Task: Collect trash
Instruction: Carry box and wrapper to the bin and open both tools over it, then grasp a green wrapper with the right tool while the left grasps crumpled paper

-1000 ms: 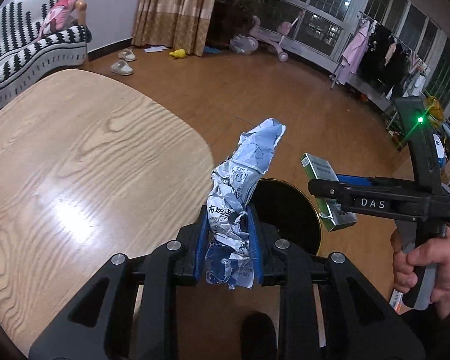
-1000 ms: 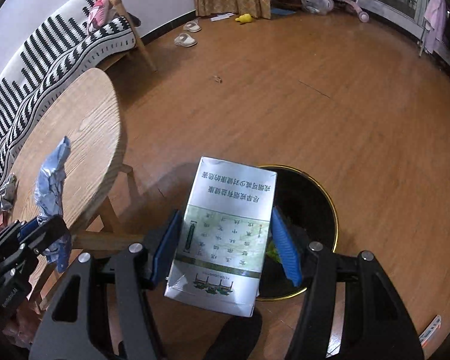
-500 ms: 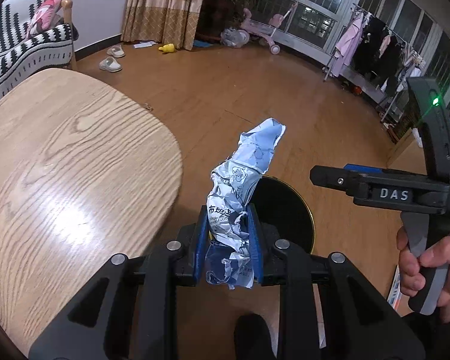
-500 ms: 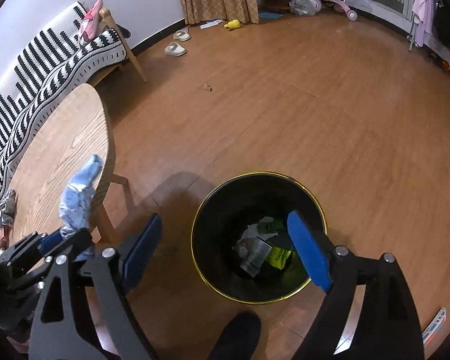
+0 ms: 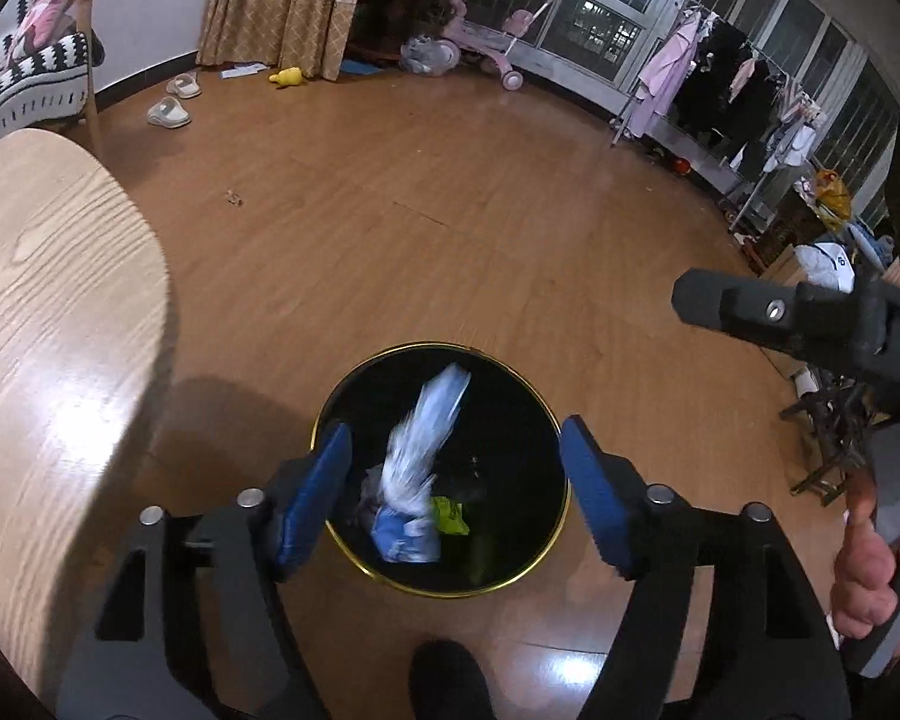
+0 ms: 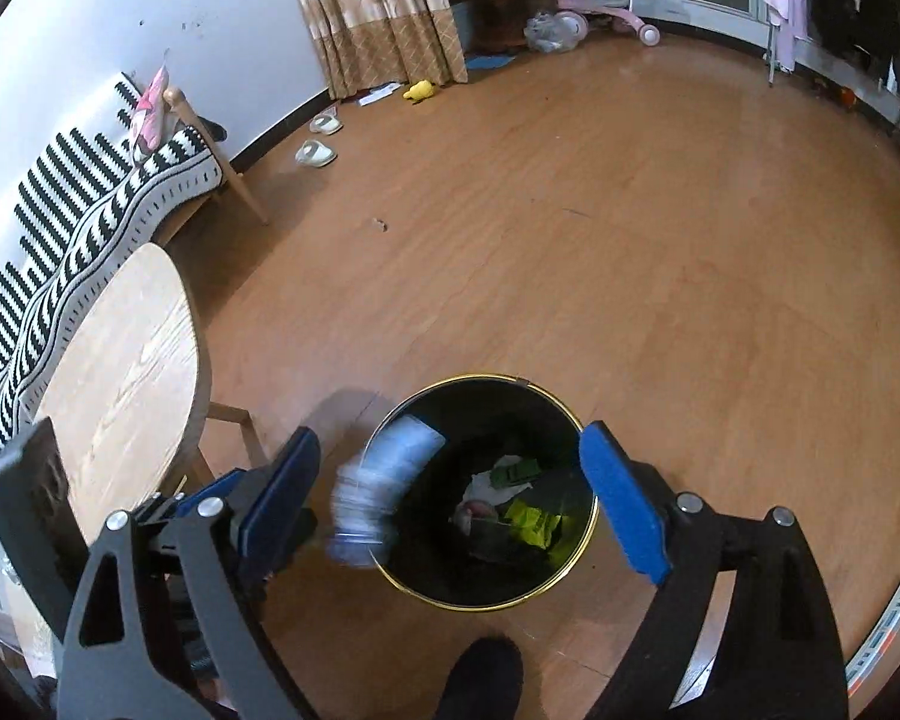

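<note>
A black round trash bin with a gold rim (image 5: pixel 555 420) (image 6: pixel 570 414) stands on the wood floor below both grippers. A crumpled blue-and-white wrapper (image 5: pixel 417 462) (image 6: pixel 384 477) is blurred in mid-air over the bin's mouth, free of any pad. My left gripper (image 5: pixel 453 501) is open and empty right above the bin. My right gripper (image 6: pixel 450 510) is open and empty above the bin too. Inside the bin lie a yellow-green wrapper (image 6: pixel 534 525) and other scraps.
A light wooden table (image 5: pixel 48 330) (image 6: pixel 120 372) stands left of the bin. A striped sofa (image 6: pixel 72 192) is behind it. Slippers (image 5: pixel 171 111), a toy tricycle and a clothes rack (image 5: pixel 720 78) lie far across the floor. My shoe tip (image 6: pixel 483 678) is near the bin.
The right gripper opened first and dropped the white-green carton into the bin. The left gripper swung from the table edge to over the bin, then opened; the wrapper is falling.
</note>
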`<state>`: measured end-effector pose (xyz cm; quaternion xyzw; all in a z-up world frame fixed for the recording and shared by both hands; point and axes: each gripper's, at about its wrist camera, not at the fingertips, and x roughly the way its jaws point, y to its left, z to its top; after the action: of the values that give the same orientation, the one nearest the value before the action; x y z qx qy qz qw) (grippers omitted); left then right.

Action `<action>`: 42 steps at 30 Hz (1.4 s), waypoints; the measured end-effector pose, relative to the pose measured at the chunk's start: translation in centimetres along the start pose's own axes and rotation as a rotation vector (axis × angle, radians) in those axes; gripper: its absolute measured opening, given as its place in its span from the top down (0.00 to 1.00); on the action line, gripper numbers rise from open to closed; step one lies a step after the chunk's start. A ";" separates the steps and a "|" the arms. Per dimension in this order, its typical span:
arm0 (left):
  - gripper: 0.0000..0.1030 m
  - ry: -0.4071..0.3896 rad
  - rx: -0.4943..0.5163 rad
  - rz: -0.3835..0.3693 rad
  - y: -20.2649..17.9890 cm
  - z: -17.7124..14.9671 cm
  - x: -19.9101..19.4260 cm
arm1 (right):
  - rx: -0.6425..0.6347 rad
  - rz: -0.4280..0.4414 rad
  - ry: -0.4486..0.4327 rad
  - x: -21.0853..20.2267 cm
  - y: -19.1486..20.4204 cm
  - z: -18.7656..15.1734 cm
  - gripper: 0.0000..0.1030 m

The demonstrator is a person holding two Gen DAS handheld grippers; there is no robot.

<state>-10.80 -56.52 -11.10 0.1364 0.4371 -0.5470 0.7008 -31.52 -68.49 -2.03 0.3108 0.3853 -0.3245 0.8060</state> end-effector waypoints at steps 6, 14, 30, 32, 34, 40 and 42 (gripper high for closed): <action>0.22 -0.010 -0.009 0.030 1.2 -0.5 -1.6 | -0.033 0.027 0.005 0.0 2.3 -0.2 0.17; 0.10 -0.139 -0.102 0.168 8.3 -1.2 -12.2 | -0.190 0.118 0.029 1.7 13.5 -1.0 0.16; 0.10 -0.269 -0.527 0.655 30.5 -14.9 -36.6 | -0.586 0.405 0.138 2.5 44.5 -11.5 0.16; 0.10 -0.289 -0.592 0.699 33.1 -17.0 -39.2 | -0.635 0.439 0.165 2.6 47.6 -13.9 0.16; 0.10 -0.305 -0.656 0.759 35.9 -19.6 -41.7 | -0.706 0.481 0.197 2.7 51.1 -16.9 0.16; 0.10 -0.320 -0.830 0.924 44.0 -26.8 -46.7 | -0.873 0.581 0.252 2.2 57.7 -23.9 0.16; 0.10 -0.323 -0.885 0.912 46.2 -28.1 -47.2 | -0.919 0.615 0.266 2.0 59.8 -26.2 0.16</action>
<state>16.14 9.65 -4.74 -0.0770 0.4085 0.0230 0.9092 4.11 -13.71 -2.05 0.0643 0.4768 0.1681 0.8604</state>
